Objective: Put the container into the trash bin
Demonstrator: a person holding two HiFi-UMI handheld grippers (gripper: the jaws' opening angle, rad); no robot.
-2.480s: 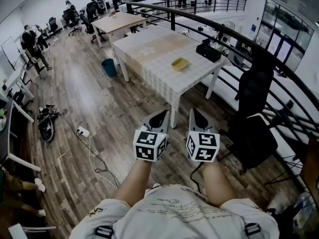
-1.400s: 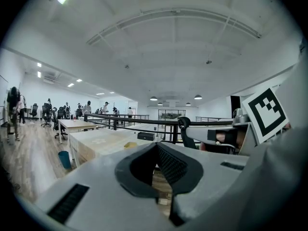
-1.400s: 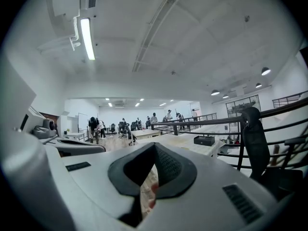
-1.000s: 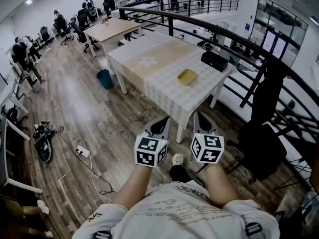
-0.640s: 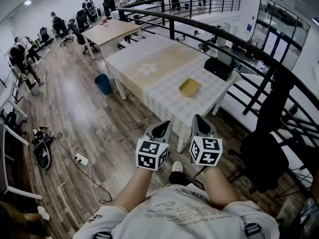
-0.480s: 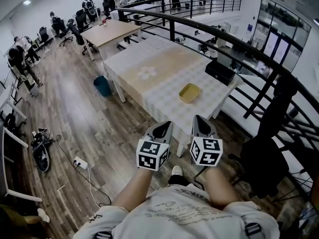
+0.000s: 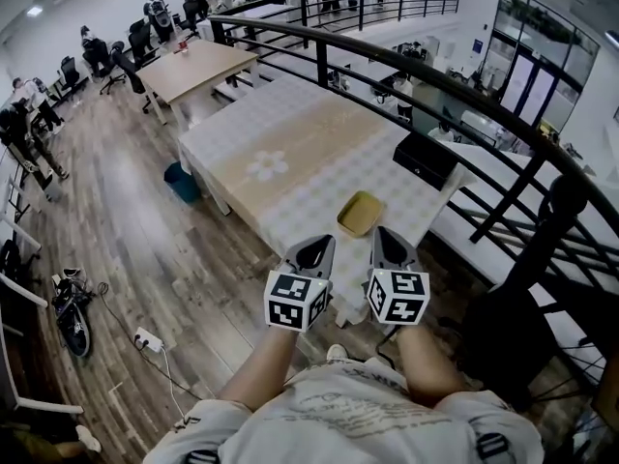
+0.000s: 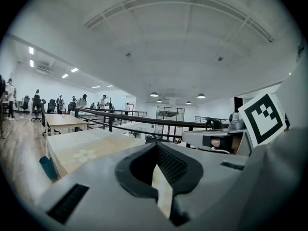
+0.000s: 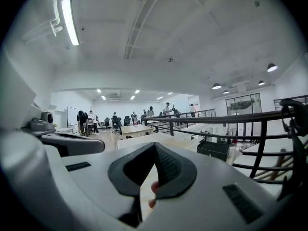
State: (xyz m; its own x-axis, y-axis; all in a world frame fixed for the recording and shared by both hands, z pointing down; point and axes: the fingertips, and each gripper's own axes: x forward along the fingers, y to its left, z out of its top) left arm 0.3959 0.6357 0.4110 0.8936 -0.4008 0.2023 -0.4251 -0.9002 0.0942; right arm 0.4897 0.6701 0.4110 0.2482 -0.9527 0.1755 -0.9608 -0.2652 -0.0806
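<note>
Now nearer than a second ago, head view: yellow container (image 7: 360,214) on the counter (image 7: 309,129), just beyond left claw (image 7: 312,251) and right claw (image 7: 389,247); trash bin (image 7: 181,182) well apart, on the floor. Left gripper view: pressed together, empty. Right gripper view: likewise. Pickup probably next.

Two claws get counted, the left claw (image 7: 311,251) and the right claw (image 7: 387,243). One yellow container (image 7: 359,214) and one black case (image 7: 426,159) are seen on the near counter (image 7: 319,129). A second counter (image 7: 198,66) is spotted behind. One blue trash bin (image 7: 180,182) and one power strip (image 7: 147,339) are found on the floor.
</note>
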